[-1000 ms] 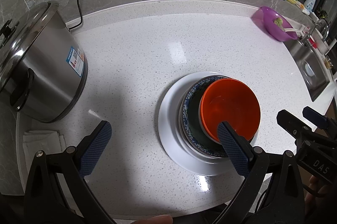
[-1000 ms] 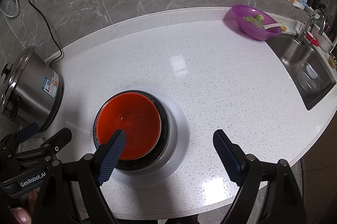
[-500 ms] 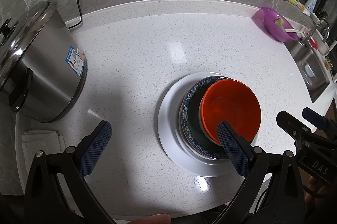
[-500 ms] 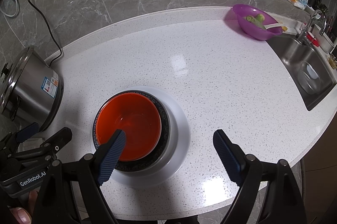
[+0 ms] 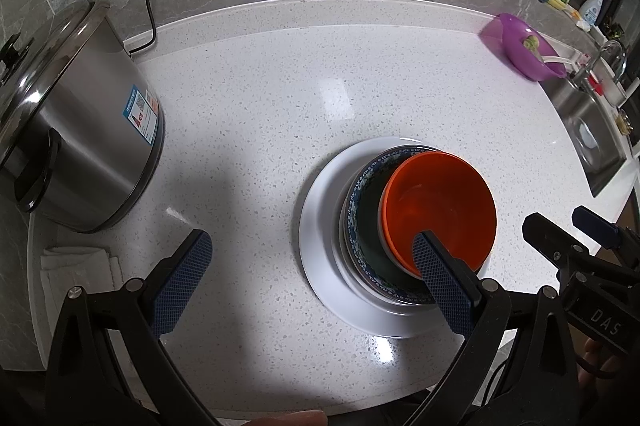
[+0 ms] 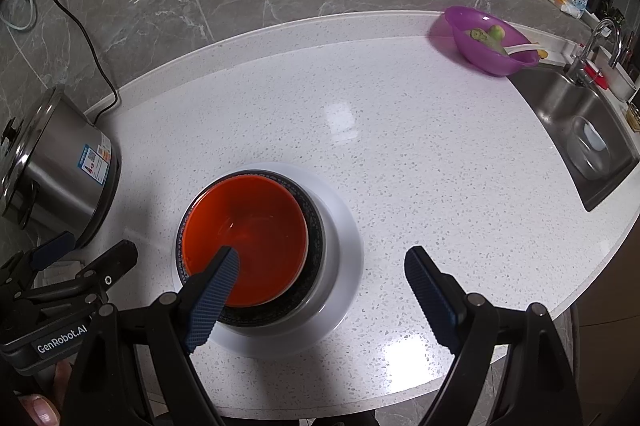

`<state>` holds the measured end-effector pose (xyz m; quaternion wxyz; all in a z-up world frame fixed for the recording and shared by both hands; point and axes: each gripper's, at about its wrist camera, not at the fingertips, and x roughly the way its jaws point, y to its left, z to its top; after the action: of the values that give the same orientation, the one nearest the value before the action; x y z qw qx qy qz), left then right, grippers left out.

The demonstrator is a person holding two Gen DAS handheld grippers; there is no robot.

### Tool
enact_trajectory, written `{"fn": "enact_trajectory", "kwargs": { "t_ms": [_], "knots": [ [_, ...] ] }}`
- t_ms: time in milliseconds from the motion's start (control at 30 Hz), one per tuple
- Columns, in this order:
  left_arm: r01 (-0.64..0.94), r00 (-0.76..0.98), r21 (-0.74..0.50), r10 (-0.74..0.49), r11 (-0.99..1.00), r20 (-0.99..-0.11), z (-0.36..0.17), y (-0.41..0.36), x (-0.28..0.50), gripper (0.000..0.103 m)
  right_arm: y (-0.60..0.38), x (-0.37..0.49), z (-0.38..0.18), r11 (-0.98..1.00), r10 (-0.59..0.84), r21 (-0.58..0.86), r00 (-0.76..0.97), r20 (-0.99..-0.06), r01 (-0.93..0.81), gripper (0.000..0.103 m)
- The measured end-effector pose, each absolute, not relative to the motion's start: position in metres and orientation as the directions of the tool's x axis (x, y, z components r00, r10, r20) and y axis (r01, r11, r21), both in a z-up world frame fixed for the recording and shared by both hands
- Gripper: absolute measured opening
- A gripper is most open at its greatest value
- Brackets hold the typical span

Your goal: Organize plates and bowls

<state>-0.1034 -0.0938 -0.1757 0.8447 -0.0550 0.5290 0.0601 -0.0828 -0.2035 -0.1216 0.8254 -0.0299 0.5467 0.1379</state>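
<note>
Stack on the surface (image 5: 256, 114): orange bowl (image 5: 440, 202) nested in patterned bowl (image 5: 360, 210) on white plate (image 5: 320, 226). My left tool (image 5: 308, 266) and right tool (image 6: 320, 278) hang released, empty; I should withdraw without nudging rims.

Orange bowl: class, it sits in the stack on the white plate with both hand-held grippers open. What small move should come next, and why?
Probably draw both back. The orange bowl already sits inside the dark patterned bowl on the white plate. The left hand-held gripper and right hand-held gripper are open and hold nothing.
</note>
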Motion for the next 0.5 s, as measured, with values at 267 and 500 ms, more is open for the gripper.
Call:
{"fn": "enact_trajectory", "kwargs": {
  "t_ms": [267, 500],
  "knots": [
    [-0.162, 0.433, -0.033, 0.041, 0.986, -0.900, -0.1755, -0.0933, -0.1033, 0.101, -0.2036, -0.0812, -0.1227, 0.958, 0.198, 0.103, 0.356, -0.913, -0.268, 0.087],
    [-0.174, 0.438, -0.040, 0.041, 0.984, -0.898, -0.1754, -0.0912, -0.1034, 0.102, -0.2033, -0.0792, -0.1237, 0.957, 0.201, 0.106, 0.351, -0.915, -0.271, 0.087]
  ]
}}
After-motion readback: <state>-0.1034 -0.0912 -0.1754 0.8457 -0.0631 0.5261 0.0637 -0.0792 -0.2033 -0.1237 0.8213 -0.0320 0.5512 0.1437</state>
